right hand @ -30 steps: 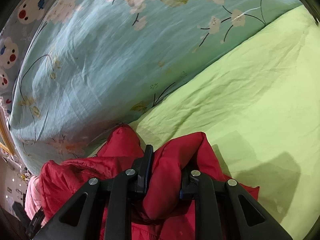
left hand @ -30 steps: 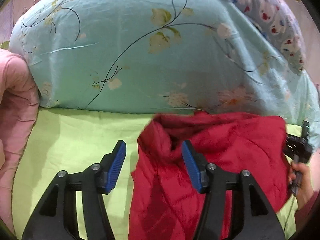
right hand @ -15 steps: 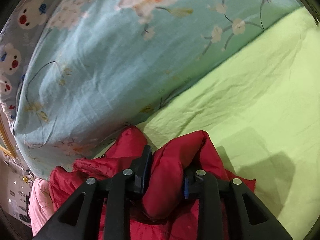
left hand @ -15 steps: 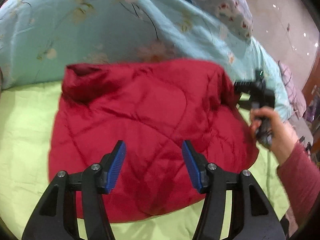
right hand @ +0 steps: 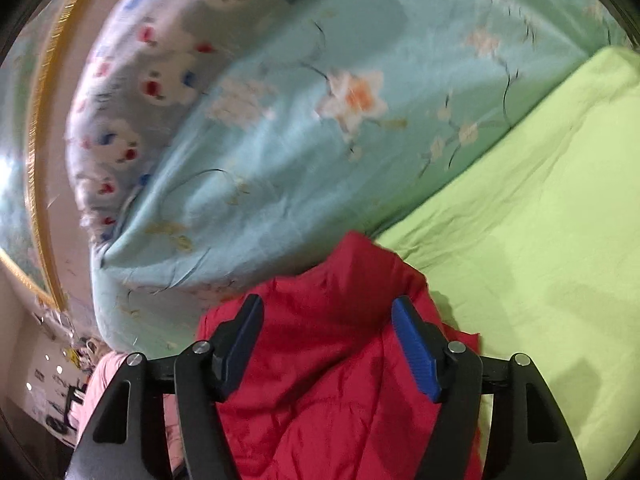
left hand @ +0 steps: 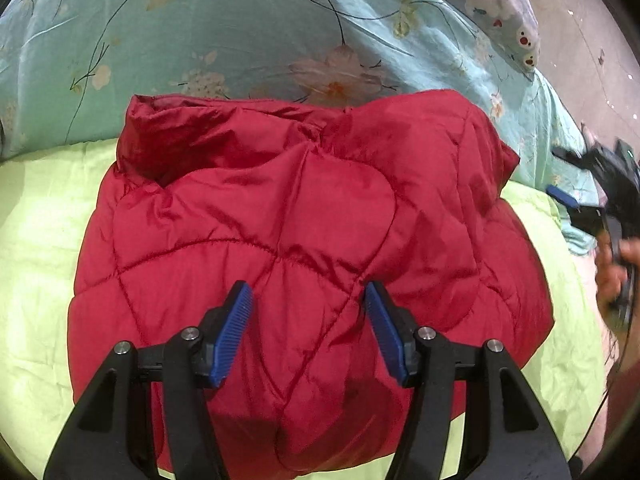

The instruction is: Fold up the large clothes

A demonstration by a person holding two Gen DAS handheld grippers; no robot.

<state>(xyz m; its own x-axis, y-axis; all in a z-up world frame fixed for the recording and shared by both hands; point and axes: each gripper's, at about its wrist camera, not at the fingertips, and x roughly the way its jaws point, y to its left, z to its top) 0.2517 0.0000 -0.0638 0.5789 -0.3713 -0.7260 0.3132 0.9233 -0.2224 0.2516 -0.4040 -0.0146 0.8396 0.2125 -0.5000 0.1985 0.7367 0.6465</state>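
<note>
Opening over the red jacket [right hand: 332,360], right hand-held gripper [right hand: 326,344]; left hand-held gripper [left hand: 306,332] spread, empty.

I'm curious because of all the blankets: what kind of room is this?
Probably a bedroom: a green sheet covers a bed, with a flowered quilt and a cartoon-print pillow piled behind the red jacket.

A bedroom in a home. A bed with a lime-green sheet [left hand: 36,240] carries a bulky teal floral quilt [left hand: 248,28] and a cartoon-print pillow [right hand: 120,92], with a gold-framed panel [right hand: 40,128] on the wall behind.
</note>
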